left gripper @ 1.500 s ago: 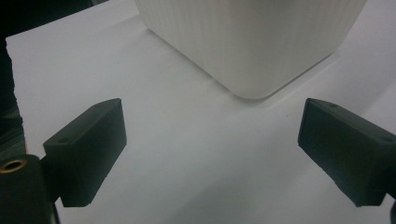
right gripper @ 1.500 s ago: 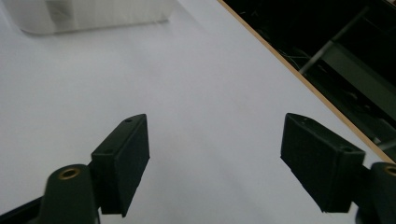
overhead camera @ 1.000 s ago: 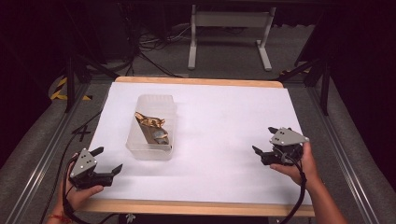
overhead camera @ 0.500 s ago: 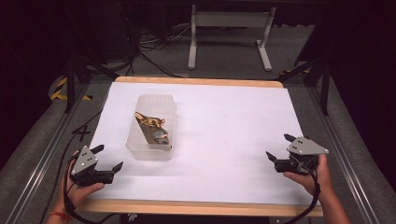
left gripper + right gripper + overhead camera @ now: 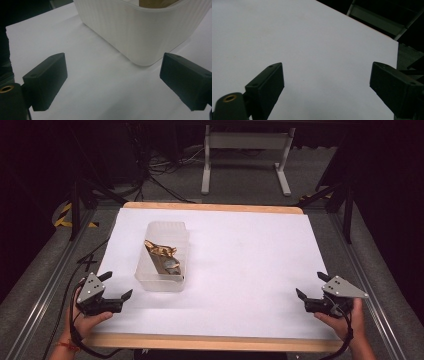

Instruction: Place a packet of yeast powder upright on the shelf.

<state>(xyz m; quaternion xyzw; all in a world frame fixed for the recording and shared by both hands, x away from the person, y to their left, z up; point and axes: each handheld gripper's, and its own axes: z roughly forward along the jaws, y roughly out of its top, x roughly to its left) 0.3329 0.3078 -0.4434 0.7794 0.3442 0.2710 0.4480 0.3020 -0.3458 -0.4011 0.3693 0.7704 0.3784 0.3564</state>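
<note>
The translucent plastic bin (image 5: 162,255) sits left of centre in the high view, holding crumpled gold wrappers (image 5: 160,249). It looks light, thin-walled and slippery; I'd pinch its rim. The left gripper (image 5: 116,289) at lower left and right gripper (image 5: 311,286) at lower right gape wide, empty.

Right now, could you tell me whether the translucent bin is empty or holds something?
Not empty: the translucent bin stands upright with a crumpled golden wrapper and a greyish item inside.
</note>
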